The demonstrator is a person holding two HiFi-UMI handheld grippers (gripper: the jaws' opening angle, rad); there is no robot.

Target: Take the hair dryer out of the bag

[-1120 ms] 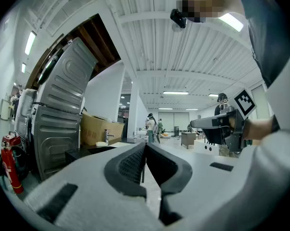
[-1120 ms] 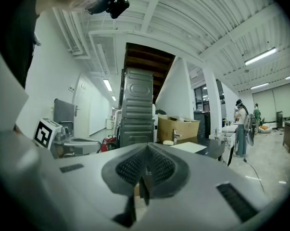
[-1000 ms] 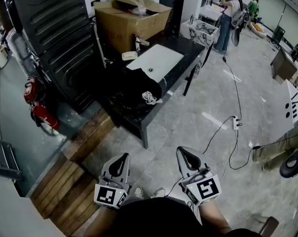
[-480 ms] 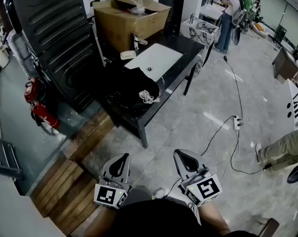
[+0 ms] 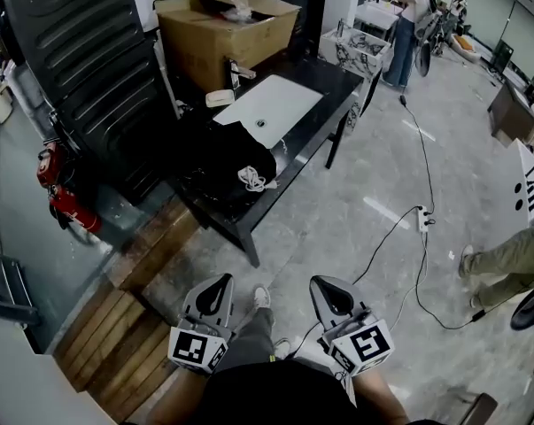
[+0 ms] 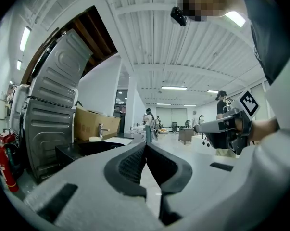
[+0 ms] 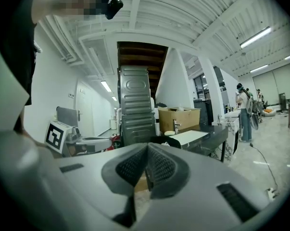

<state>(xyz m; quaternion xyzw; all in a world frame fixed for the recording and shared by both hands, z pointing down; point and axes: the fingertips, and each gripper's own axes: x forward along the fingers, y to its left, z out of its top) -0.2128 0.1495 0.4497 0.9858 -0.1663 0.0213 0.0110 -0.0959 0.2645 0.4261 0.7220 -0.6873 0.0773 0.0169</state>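
Since neither gripper is anywhere near the bag (image 5: pixel 220 162) yet, the task looks unstarted: nothing is out and nothing is held.

Left gripper (image 5: pixel 217 283): fingers pressed together, nothing between them. Right gripper (image 5: pixel 328 285): same, fingers together and empty. Both sit low by the person's body, pointing roughly level toward the table (image 5: pixel 336 85).

The bag is the black slumped shape on the near end of that dark table, well apart from both sets of fingertips. It lies ahead of the left fingers and a bit to their left, and almost dead ahead of the right fingers. Only open floor lies between the fingertips and the table.

A white cord (image 5: pixel 253 181) lies on the bag, on the side toward the right fingers. I can't tell whether it is a drawstring or the dryer's cable. The hair dryer shows in no view, so my guess is it's inside the bag. The cardboard box (image 5: pixel 218 34) sits beyond the bag, further from the fingers.

Left to do, as I judge it: close the gap, spread the fingers, open the bag's mouth, grip the dryer and lift it clear.
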